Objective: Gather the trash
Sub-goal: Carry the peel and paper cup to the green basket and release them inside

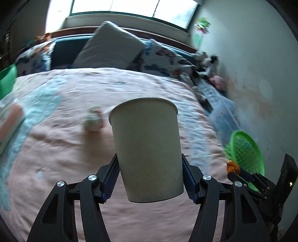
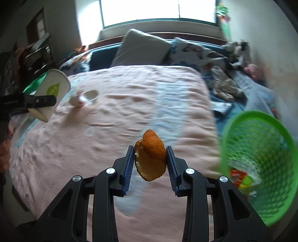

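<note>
- Left gripper [image 1: 150,178]: fingers clamped on paper cup [image 1: 147,149], held above pink bed [image 1: 74,158].
- Right gripper [image 2: 150,167]: fingers clamped on orange peel [image 2: 150,156], also over bed.
- Green basket [image 2: 260,160] just right, tilted, trash inside.
- Small cup [image 2: 83,99] lying on bed, left.

Glaring backlight from the window [image 2: 158,11], motion-blurred bedding [image 1: 130,93], fisheye-dark corners.

Home bedroom: bed [image 2: 130,96] under pink blanket, pillows [image 2: 141,48] at headboard, window [image 2: 158,11] behind.
</note>
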Action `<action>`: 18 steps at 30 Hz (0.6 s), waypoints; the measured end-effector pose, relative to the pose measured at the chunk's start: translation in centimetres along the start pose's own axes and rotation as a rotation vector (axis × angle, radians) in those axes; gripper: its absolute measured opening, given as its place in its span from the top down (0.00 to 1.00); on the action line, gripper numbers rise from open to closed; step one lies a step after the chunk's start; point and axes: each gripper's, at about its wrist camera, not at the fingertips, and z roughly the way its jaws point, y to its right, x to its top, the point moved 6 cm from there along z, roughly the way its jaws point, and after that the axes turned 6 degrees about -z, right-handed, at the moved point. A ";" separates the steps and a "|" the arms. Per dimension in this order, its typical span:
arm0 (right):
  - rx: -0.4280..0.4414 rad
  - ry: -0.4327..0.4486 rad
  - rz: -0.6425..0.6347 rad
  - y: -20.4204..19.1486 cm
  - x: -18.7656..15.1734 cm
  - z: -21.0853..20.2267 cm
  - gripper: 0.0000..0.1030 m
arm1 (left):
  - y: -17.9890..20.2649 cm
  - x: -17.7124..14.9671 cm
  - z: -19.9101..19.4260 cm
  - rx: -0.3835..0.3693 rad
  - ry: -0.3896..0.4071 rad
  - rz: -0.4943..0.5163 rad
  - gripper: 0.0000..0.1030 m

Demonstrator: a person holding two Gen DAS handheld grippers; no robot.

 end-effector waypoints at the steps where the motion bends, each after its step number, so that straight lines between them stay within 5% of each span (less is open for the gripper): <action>1: -0.015 0.001 0.011 0.9 -0.2 -0.3 0.66 | 1.3 0.0 0.3 -0.010 -0.004 0.020 0.42; 12: -0.195 -0.023 0.165 12.2 -4.3 -3.8 0.63 | 13.8 -0.8 2.8 -0.107 -0.051 0.195 0.42; 18: -0.216 -0.029 0.232 15.1 -5.9 -4.1 0.58 | 18.1 -1.3 4.1 -0.128 -0.075 0.266 0.42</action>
